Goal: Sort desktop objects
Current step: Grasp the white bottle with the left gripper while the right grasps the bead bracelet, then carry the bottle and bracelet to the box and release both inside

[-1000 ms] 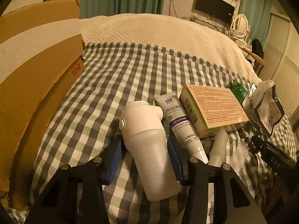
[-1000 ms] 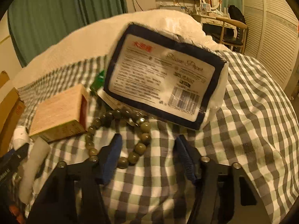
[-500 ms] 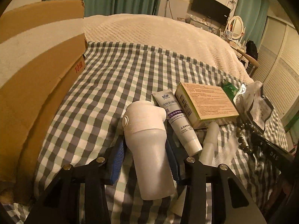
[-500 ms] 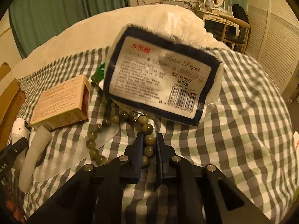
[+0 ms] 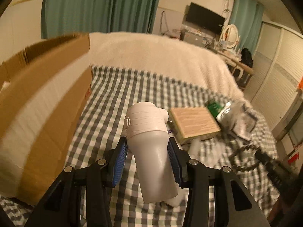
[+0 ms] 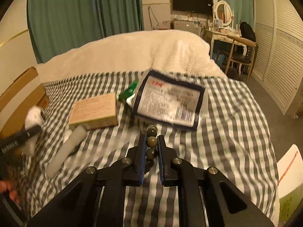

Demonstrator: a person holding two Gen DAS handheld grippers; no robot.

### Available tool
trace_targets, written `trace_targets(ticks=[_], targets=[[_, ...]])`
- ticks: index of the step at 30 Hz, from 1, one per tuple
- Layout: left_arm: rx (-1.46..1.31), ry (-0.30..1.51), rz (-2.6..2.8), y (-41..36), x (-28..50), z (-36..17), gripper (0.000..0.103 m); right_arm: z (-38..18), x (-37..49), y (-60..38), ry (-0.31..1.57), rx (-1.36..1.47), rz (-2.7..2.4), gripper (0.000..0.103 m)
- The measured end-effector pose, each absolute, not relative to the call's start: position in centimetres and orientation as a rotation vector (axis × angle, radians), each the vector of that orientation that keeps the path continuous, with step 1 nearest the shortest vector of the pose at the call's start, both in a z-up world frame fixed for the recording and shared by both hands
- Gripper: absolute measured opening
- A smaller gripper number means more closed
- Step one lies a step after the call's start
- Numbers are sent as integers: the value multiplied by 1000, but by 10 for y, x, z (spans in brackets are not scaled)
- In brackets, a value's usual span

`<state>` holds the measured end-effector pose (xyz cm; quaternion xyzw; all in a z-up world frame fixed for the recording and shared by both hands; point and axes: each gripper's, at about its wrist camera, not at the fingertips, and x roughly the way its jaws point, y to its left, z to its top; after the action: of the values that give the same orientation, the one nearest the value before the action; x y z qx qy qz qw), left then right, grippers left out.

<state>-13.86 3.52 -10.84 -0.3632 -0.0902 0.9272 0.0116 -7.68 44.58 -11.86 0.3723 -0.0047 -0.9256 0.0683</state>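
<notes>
Your left tool [image 5: 146,151] is clamped on the white bottle [image 5: 151,145], lifted off the checked bed [image 5: 113,98]; your right tool [image 6: 151,143] pinches the bead bracelet [image 6: 151,141]. Both picks look done. Next, carry them to the cardboard box [image 5: 43,102], clearing its rim.

Both wrist fisheyes, close, angled down along own tongs over the checked bed [image 5: 117,94]. Left cam sits nearer cardboard box [image 5: 37,113], right cam further right. Shared: tan carton [image 5: 195,122] [image 6: 94,110], tissue pack [image 6: 168,102], far TV [image 6: 192,0].
</notes>
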Motion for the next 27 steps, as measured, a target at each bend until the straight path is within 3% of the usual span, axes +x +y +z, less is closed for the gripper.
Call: trace_targets(ticks=[7,14,22,27], targets=[[-1075,-258,2838,31,-119,-58,44,-75,-31,436,-12,1107,-2762,11],[-1054,-299,2800,4,-104,-16,44,4,25,401,74,994,-2756,11],[-935,-391,2948,-85,-78,28,44,74,55,312,196,856,-2662,11],[-975,-478,3046,-151,-76,20,44,100,49,224,247,765,-2551,11]])
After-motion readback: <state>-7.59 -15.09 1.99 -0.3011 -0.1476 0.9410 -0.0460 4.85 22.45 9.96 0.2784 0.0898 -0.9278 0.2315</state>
